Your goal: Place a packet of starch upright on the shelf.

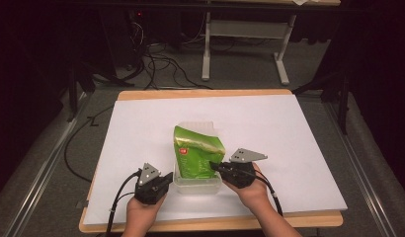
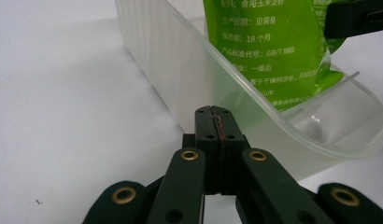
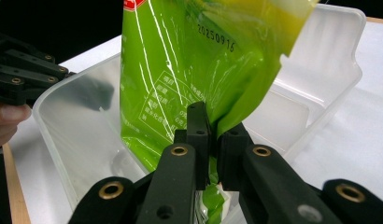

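- Two grippers are at work here: the right gripper (image 1: 216, 166) is pinched tight on the green bag (image 1: 196, 150), and the left gripper (image 1: 166, 177) has its jaws pressed together on nothing.
- In the right gripper view, the right gripper (image 3: 213, 123) bites the bag (image 3: 189, 70) at its side edge, low down.
- Bag sits partly inside the clear box (image 1: 198, 183), which rests on the white table (image 1: 289, 128) close to the person.
- Bag's long way runs from the near end of the box up and away, toward the far side of the table. Its bottom is down in the box and its top leans up over the far end.
- Box's long way runs the same way as the bag.
- Right hand (image 1: 250, 190) is the nearer one to the bag. It comes at the bag from the right side.
- Left gripper (image 2: 213, 114) waits just beside the box (image 2: 180, 74), at its near left corner; it looks very close, but contact cannot be told.
- Next, the bag probably has to go down flat into the box, so the lean matters most.
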Motion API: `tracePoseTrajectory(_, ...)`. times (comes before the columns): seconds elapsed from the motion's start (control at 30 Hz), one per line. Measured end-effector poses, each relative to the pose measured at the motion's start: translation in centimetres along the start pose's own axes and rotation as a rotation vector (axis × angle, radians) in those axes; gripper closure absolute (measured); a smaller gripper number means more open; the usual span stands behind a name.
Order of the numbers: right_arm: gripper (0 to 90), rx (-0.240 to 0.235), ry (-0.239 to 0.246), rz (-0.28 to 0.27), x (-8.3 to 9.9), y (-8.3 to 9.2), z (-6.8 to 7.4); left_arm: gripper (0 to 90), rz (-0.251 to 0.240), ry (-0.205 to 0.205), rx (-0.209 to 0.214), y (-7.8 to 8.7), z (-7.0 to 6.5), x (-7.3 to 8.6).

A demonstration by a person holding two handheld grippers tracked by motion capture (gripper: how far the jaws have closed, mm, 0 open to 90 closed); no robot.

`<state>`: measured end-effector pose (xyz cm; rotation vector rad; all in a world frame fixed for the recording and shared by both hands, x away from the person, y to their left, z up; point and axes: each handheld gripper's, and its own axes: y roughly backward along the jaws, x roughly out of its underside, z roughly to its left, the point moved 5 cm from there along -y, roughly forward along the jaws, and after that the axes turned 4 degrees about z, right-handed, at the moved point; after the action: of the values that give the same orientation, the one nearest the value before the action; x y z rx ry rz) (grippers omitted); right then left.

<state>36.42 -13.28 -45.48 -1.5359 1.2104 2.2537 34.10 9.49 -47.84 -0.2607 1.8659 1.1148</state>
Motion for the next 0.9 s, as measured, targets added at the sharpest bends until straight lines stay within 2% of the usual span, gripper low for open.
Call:
tracePoseTrajectory(0.17,82.6,0.001,-0.015,-0.015,-0.3,0.1,-0.3,90.0,-0.002,-0.006,-0.006,0.0,0.0,0.0)
tracePoseTrajectory(0.27,77.3,-0.001,-0.018,-0.023,-0.5,0.2,-0.4,90.0,0.000,-0.009,-0.008,0.0,0.0,0.0)
tracePoseTrajectory(0.53,50.9,-0.007,-0.003,-0.042,-1.0,0.1,-0.2,90.0,0.000,-0.014,-0.011,0.0,0.0,0.0)
tracePoseTrajectory(0.63,38.2,-0.012,-0.003,-0.051,-1.3,0.0,-0.1,90.0,-0.002,-0.015,-0.011,0.0,0.0,-0.1)
tracePoseTrajectory(0.83,23.4,-0.001,0.007,-0.065,-1.6,0.1,-0.1,90.0,-0.015,-0.014,-0.016,0.3,0.1,-0.2)
tracePoseTrajectory(0.9,21.5,0.004,0.004,-0.067,-1.7,0.2,-0.2,90.0,-0.019,-0.012,-0.017,0.4,0.2,-0.3)
